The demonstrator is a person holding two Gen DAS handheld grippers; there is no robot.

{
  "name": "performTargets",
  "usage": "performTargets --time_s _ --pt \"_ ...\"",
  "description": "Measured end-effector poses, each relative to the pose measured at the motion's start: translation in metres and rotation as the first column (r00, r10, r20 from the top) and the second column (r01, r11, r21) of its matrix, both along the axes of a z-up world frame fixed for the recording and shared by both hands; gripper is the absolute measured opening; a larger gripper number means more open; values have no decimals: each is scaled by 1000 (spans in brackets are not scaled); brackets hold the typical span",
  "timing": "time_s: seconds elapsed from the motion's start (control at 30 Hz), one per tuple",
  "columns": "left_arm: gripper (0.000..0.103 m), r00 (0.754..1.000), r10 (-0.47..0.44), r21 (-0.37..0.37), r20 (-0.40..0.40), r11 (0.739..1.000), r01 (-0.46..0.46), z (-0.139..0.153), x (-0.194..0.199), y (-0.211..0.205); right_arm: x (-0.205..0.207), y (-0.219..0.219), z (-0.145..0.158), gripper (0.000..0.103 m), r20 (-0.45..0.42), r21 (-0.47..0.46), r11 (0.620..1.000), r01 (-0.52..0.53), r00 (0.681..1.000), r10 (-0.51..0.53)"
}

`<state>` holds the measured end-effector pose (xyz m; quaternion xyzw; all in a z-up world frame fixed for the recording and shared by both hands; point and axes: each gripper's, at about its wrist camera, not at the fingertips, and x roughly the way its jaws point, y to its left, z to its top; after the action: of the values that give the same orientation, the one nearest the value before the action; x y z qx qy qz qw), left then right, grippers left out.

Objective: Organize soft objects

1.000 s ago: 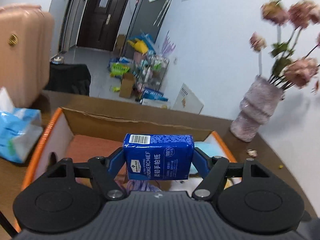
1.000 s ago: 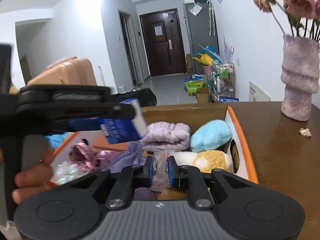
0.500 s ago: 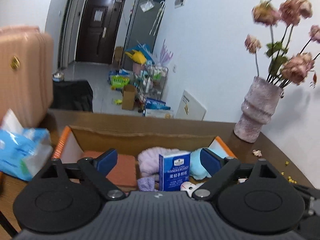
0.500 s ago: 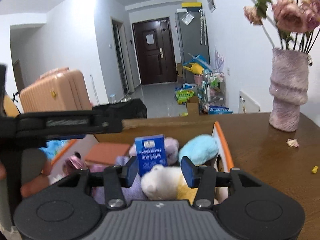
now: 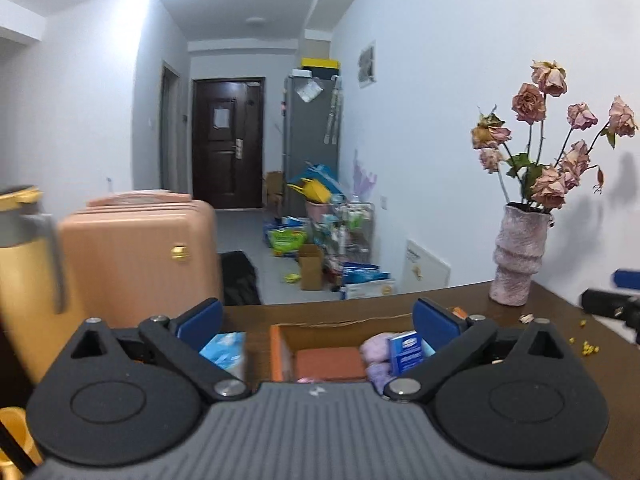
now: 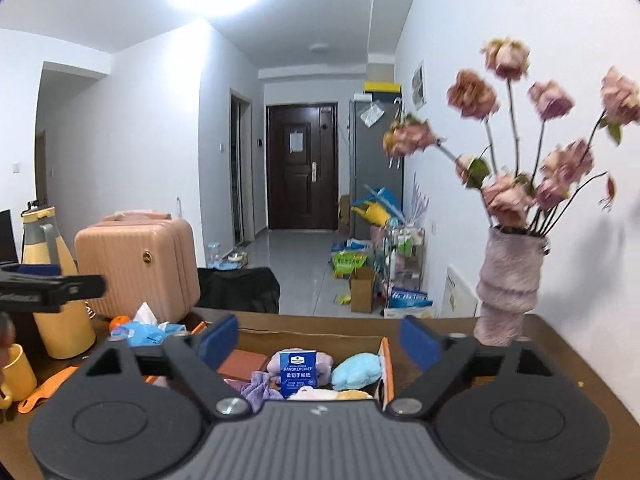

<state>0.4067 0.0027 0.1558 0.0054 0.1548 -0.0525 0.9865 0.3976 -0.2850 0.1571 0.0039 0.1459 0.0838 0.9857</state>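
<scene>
Now both tongs are wide, and nothing sits between their blue pads. The left tongs (image 5: 316,316) have just been opening, and so have the right tongs (image 6: 319,334). Both are up above the cardboard box (image 6: 385,364) on the brown desk (image 6: 560,360). The blue handkerchief pack (image 6: 298,373) stands upright in the box among the soft things. A purple fluffy cloth (image 6: 326,364) is just behind it, and a light blue plush (image 6: 356,370) lies at its right side, near the box's orange edge. A white and yellow plush (image 6: 320,393) peeks out in front. A reddish flat piece (image 5: 328,362) lies in the left part of the box. Outside the box, to the left, is a blue tissue pack (image 6: 146,330). A pink vase (image 6: 508,284) with dried roses stands on the desk at the right.
</scene>
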Motion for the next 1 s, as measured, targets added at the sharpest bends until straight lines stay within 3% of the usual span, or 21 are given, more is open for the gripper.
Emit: performTargets --time_s 0.13,0.47,0.77,0.9,1.0 --pt "103 999 30 40 12 999 -31 1 -28 7 -18 5 1 97 -2 -31 999 16 1000 -16" --pt "103 998 24 -15 52 1000 -23 -7 -87 19 -76 11 6 98 45 8 1000 -6 999 6" --pt "103 996 46 -38 79 998 -43 -68 -209 34 -184 8 -49 100 2 6 998 -62 998 62" --pt "103 995 71 25 63 997 -73 -97 -264 35 -235 8 -79 100 -32 21 997 -79 996 80" --pt "103 990 128 14 60 992 -129 -110 -306 36 -273 13 -94 100 -37 -4 996 -88 995 88"
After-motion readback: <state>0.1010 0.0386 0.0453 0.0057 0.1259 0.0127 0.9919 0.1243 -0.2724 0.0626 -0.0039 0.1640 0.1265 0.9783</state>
